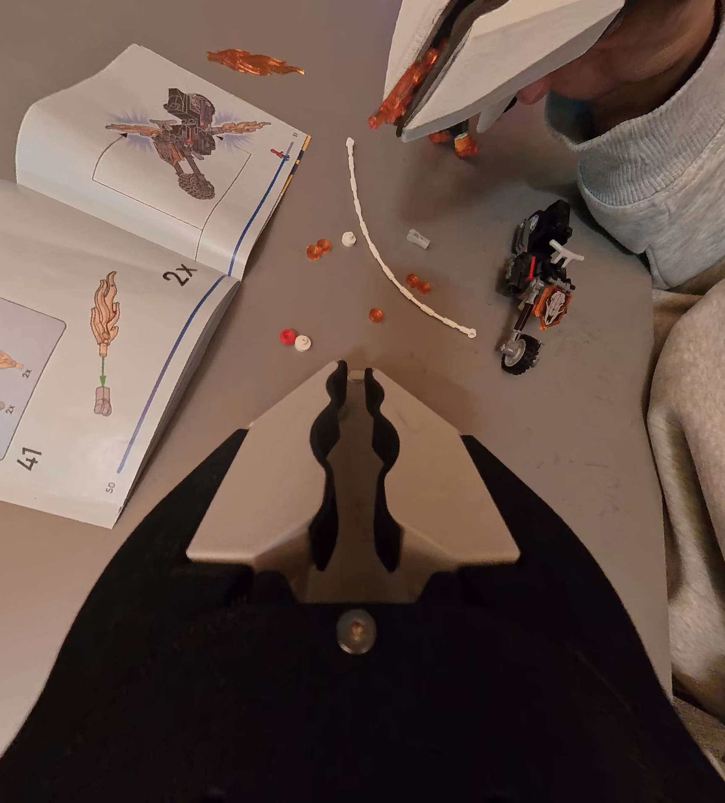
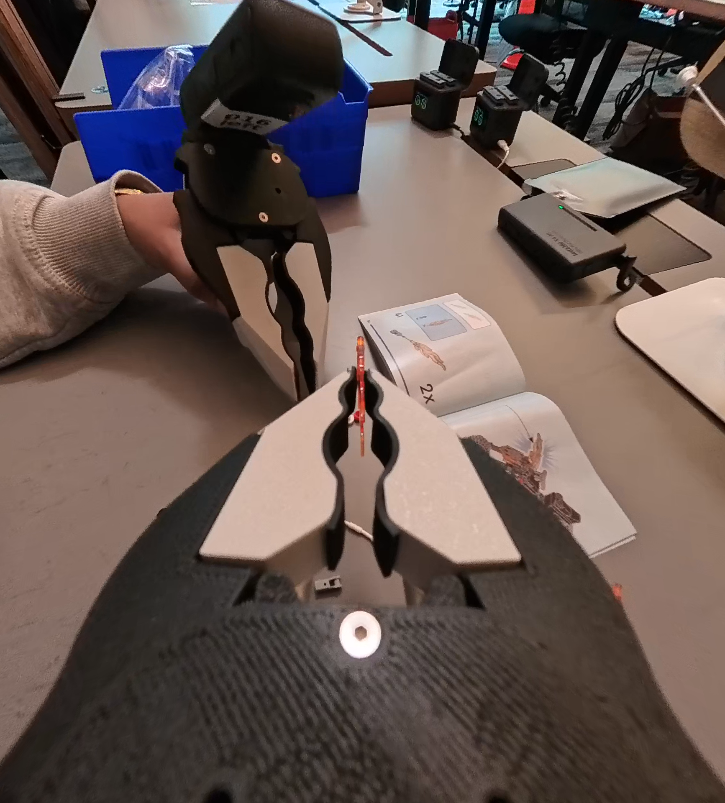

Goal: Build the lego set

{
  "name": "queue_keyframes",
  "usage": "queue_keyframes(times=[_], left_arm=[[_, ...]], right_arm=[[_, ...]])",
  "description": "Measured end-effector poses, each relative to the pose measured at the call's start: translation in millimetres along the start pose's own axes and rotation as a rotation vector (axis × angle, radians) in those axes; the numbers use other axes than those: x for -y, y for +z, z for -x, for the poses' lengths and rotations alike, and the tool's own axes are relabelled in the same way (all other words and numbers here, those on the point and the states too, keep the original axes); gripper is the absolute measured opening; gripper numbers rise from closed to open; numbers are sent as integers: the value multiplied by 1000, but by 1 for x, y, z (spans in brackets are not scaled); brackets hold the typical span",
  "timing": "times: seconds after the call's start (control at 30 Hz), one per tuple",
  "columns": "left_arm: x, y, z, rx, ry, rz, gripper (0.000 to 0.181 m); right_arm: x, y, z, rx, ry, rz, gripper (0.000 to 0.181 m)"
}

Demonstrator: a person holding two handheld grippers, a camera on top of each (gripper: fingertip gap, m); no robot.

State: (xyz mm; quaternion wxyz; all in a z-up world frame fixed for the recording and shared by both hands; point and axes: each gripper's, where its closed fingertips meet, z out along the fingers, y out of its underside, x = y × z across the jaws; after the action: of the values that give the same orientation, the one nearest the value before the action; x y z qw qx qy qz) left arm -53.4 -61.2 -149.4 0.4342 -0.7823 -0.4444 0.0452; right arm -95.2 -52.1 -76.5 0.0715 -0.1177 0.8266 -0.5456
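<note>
Left tool [image 1: 355, 369]: lowered to the grey bench [image 1: 439, 456], fingers nearly together on a small pale grey piece [image 1: 356, 376] at the tips; whether it is truly clamped is hard to confirm, as the piece is mostly hidden.

Right tool [image 2: 359, 382]: closed on a translucent orange flame piece [image 2: 360, 404], held edge-on and upright between the fingers, its tip projecting past them. In the left wrist view the right tool sits at upper right of frame, the flame showing along its lower edge.

Motorcycle model [image 1: 534, 287]: black and grey with an orange panel, lying at right centre of the left wrist view, just beside a grey sleeve [image 1: 665, 182].

Loose parts at centre of the left wrist view: a curved white chain piece [image 1: 378, 256], orange round studs [image 1: 318, 250], a red stud [image 1: 287, 336] touching a white stud [image 1: 302, 343], and a small light grey clip [image 1: 418, 239]. A second flame piece [image 1: 254, 63] lies at the top.

Instruction booklet [image 1: 91, 304]: open at left of frame.

Blue bin [image 2: 330, 143]: upper left of the right wrist view, behind the left tool.
</note>
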Motion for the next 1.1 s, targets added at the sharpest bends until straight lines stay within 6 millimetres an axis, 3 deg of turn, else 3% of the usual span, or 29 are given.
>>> queue_keyframes(times=[0.43, 0.73, 0.9, 1.1], left_arm=[[-4, 0, -8, -52, 22, 15, 11], [-2, 7, -7, 3, 85, 14, 20], [-13, 18, -5, 30, 102, 94, 19], [-18, 17, -7, 15, 101, 119, 10]], right_arm=[[-2, 1, 0, 0, -3, 8, 0], [0, 1, 2, 2, -8, 6, 0], [-1, 1, 3, 3, -10, 8, 0], [-1, 1, 2, 1, -10, 10, 0]])
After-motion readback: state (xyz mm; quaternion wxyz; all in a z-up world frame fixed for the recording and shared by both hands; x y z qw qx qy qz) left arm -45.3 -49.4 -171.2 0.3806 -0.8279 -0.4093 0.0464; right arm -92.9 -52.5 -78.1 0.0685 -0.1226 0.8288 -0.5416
